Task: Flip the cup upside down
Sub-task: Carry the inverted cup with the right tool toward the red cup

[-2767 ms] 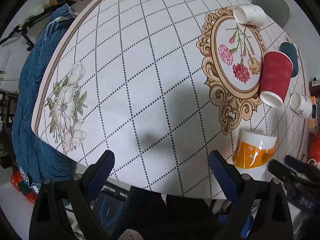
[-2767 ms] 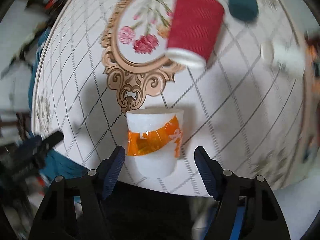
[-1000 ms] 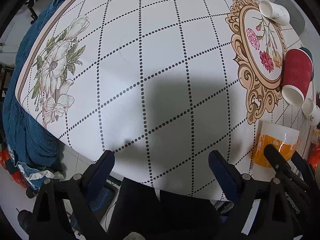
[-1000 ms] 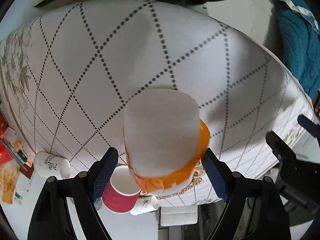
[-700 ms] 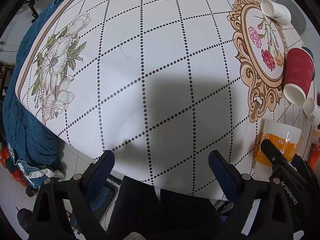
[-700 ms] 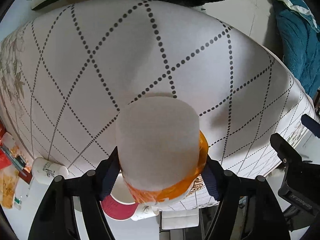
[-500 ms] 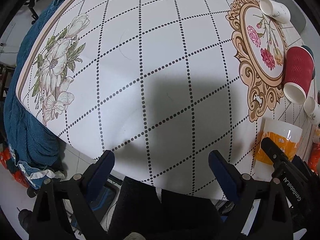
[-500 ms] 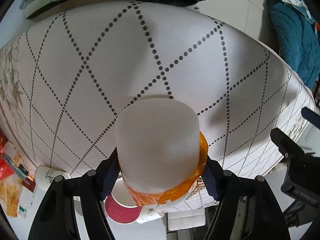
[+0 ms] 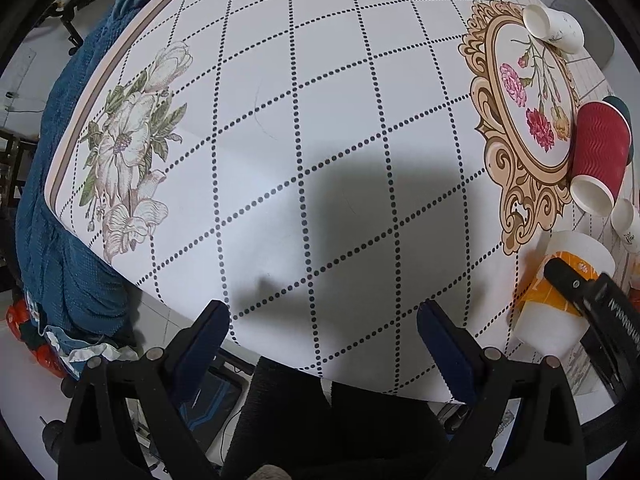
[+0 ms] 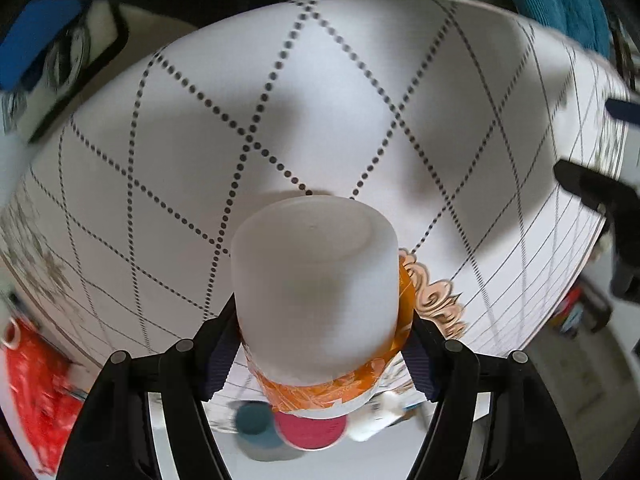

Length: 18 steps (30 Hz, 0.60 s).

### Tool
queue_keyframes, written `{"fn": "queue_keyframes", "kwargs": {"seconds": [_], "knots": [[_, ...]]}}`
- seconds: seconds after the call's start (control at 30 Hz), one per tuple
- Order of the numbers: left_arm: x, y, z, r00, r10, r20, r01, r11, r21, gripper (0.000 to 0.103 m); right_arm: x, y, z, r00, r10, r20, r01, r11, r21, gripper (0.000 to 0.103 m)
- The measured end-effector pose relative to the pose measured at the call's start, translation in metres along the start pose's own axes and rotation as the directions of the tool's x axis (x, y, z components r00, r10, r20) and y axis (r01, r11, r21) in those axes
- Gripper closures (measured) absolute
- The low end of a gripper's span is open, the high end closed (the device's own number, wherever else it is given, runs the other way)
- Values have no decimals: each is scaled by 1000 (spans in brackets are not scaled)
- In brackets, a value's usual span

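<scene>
A white cup with an orange band (image 10: 318, 292) fills the middle of the right wrist view, its flat bottom facing the camera. My right gripper (image 10: 318, 344) is shut on the cup's sides and holds it tilted above the table's near edge. In the left wrist view the same cup (image 9: 560, 300) lies at the lower right with the right gripper's black finger across it. My left gripper (image 9: 324, 332) is open and empty above the patterned tablecloth (image 9: 320, 120) near the table's front edge.
A red ribbed cup (image 9: 596, 160) lies on its side by the floral medallion (image 9: 524, 112). A white paper cup (image 9: 554, 32) lies at the far right, another small white cup (image 9: 626, 220) beside the red one. A blue cloth (image 9: 52, 200) hangs at the left.
My right gripper has closed on the white and orange cup and has lifted and tipped it, so its bottom faces the camera more. The left gripper has stayed open and shifted slightly.
</scene>
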<state>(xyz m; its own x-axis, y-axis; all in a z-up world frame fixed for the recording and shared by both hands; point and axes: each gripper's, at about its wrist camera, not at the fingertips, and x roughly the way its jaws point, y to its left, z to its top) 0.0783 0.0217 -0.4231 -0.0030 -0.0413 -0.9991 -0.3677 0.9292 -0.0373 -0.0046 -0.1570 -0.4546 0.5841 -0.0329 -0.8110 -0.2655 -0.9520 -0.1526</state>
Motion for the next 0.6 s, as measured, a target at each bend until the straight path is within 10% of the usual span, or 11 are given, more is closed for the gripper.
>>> {"fn": "queue_keyframes", "kwargs": {"seconds": [0.4, 0.6], "knots": [[-13, 2, 7, 1000, 3, 11, -3, 1000, 7, 7, 15, -48, -22, 939, 336, 77, -335, 837, 434, 29], [-16, 1, 16, 1000, 2, 13, -2, 1000, 11, 7, 33, -67, -44, 811, 538, 230, -543, 549, 635, 29]]}}
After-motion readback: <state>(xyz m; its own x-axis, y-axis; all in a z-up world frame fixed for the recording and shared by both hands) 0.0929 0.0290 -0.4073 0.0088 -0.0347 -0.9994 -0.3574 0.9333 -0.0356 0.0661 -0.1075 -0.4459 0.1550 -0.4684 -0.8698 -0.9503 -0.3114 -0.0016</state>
